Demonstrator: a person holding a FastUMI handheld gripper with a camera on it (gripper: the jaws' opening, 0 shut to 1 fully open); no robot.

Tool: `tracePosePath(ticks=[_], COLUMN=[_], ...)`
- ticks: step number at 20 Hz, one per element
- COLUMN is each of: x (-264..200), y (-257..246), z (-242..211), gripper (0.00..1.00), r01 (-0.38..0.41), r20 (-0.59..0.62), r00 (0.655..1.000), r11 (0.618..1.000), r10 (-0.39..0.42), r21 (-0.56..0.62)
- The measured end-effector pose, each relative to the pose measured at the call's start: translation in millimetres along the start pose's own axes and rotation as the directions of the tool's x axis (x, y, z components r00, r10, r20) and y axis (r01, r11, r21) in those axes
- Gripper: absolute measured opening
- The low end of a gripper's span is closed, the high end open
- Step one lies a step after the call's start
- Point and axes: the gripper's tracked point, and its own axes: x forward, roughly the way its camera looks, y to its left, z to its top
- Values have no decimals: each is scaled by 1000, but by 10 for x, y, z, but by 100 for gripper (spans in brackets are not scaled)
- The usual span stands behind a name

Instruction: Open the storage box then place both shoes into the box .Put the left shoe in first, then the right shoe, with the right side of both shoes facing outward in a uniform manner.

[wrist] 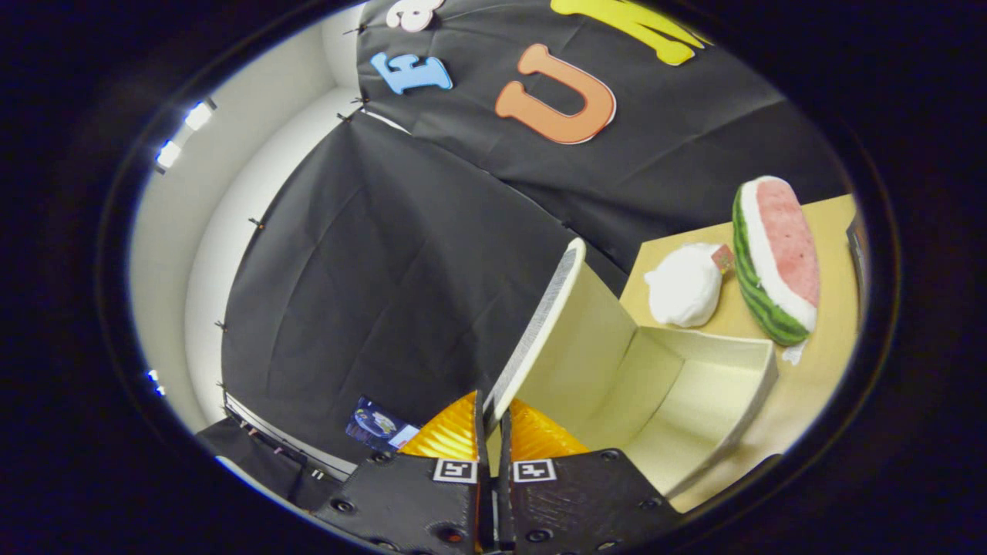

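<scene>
Storage box (678,385): smooth matt card-like walls, cream inside; raised lid (540,324) with a finely woven-looking face, pinched between ribbed gripper (492,420) fingers. Beyond the box, fuzzy plush watermelon slice (775,258) and soft white plush lump (685,284) on a smooth matt wood-look table (829,354). Creased matt cloth wall (385,262) behind.

Jaws pinch the storage box (678,385) lid (540,324) edge (lid raised) — box open.

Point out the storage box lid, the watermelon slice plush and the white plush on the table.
storage box lid (574,324), gripper view, raised inner face; fingers pinch its edge.
watermelon slice plush (783,258), gripper view, pink flesh.
white plush (684,284), gripper view, rounded body.
</scene>
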Motion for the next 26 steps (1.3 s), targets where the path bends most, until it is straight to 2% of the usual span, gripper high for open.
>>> tracePosePath(ticks=[6,8,12,16,20,21,23,26], x=[673,801,960,842,335,161,-285,-1118], y=[307,462,604,603,418,367,256,-41], z=[0,8,15,36,76,101,90,32], gripper=[14,24,81,82,82,88,90,94], r01=[44,38,36,66,212,256,363,531], r20=[-29,-25,-16,17,129,169,259,388], r00=[998,999,999,998,975,963,922,826], r11=[993,987,977,974,931,915,874,796], r10=[-47,-42,-41,-63,-180,-212,-287,-409], r21=[-111,-158,-211,-216,-299,-313,-323,-291])
